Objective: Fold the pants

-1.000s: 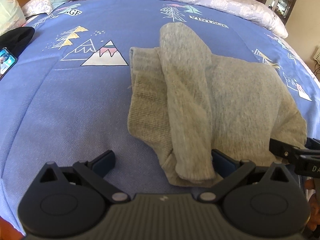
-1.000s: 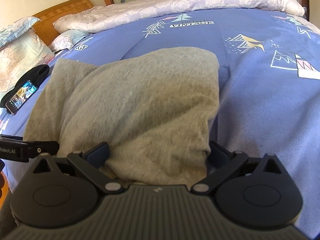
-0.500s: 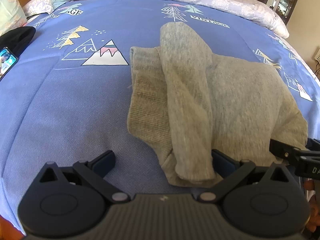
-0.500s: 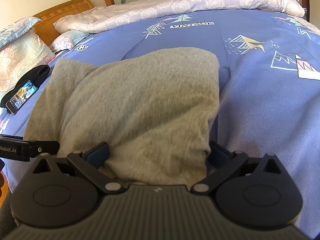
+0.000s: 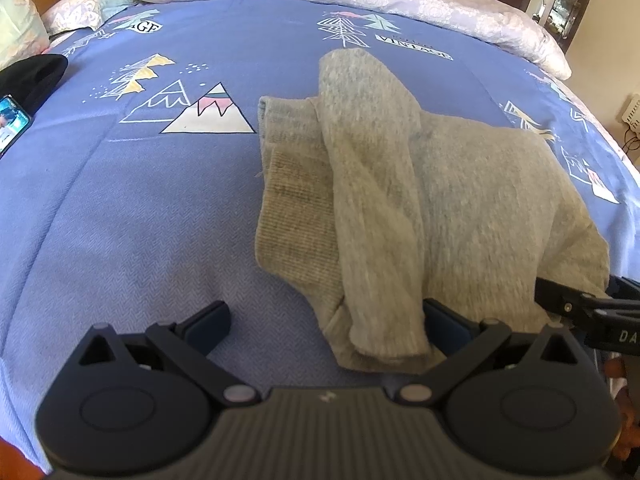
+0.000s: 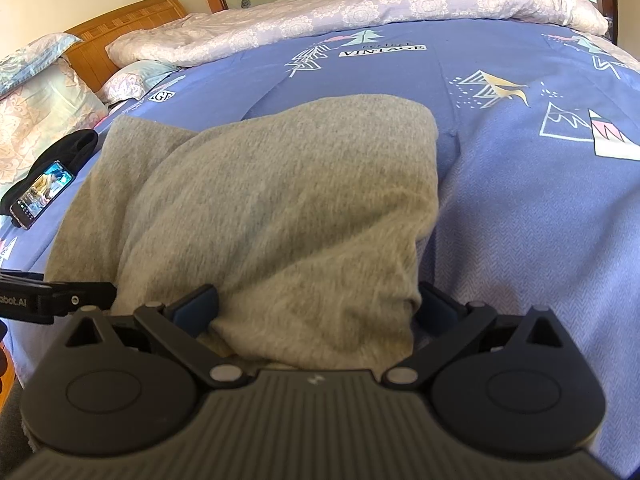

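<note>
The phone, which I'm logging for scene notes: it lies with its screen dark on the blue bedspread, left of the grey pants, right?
Not quite: the phone's screen is lit, showing a picture, as the right wrist view makes clear. The rest holds: it lies on the blue bedspread, left of the grey pants.

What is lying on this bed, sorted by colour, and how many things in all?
Grey: 1, the pants
Black: 2, a phone with a lit screen and a black cloth bundle beside it
Pale patterned: 3, the quilt and 2 pillows
Total: 6 on the blue printed cover.
</note>
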The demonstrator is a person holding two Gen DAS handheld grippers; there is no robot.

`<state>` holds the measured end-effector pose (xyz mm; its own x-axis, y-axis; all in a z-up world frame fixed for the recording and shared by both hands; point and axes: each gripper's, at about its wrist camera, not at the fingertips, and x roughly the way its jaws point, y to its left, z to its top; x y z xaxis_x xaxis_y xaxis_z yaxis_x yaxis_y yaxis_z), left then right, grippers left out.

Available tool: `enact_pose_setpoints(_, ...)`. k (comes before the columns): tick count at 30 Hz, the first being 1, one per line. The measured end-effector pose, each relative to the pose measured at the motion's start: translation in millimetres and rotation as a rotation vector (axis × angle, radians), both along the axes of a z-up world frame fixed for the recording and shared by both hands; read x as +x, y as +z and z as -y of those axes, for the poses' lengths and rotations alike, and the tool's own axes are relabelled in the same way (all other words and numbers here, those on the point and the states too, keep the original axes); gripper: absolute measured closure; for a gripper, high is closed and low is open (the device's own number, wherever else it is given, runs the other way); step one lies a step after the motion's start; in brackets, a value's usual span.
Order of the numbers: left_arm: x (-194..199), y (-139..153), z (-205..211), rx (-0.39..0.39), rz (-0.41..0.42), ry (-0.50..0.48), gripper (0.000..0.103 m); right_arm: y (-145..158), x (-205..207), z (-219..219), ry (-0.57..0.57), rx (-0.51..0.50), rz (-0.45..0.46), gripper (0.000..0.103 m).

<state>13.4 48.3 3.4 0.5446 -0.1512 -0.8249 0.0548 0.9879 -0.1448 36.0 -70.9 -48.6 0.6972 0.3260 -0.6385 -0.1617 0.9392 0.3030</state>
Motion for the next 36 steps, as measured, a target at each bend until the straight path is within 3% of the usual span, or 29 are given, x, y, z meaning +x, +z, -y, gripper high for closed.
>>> enact_pose_setpoints(7,-15,20,-14,-0.030,0.026,0.018,0.000,0,0,-2,-0.005,-0.002,0.000,0.000)
enact_pose_setpoints(10,-22,35,-28,-0.082,0.051,0.028,0.000,0,0,-2,-0.008,0.000,-0.002,0.000)
enact_pose_setpoints(16,0,58,-47,-0.084,0.105,0.049,0.000,6,-1,7,0.008,0.046,-0.038,0.000)
enact_pose_setpoints(24,48,31,-47,-0.179,0.018,0.029,0.000,16,-11,46,-0.069,0.216,-0.016,0.000)
enact_pose_setpoints(29,72,9,-49,-0.318,-0.077,0.012,0.000,16,-4,63,-0.123,0.283,-0.028,0.001)
enact_pose_setpoints(34,81,-4,-34,-0.353,-0.110,-0.020,0.001,16,13,66,-0.134,0.354,-0.033,0.025)
enact_pose_setpoints(35,80,-6,-28,-0.321,-0.096,-0.022,0.002,13,19,63,-0.126,0.365,-0.051,0.028)
enact_pose_setpoints(36,78,-6,-23,-0.288,-0.075,-0.030,0.010,9,25,59,-0.116,0.378,-0.075,0.034)
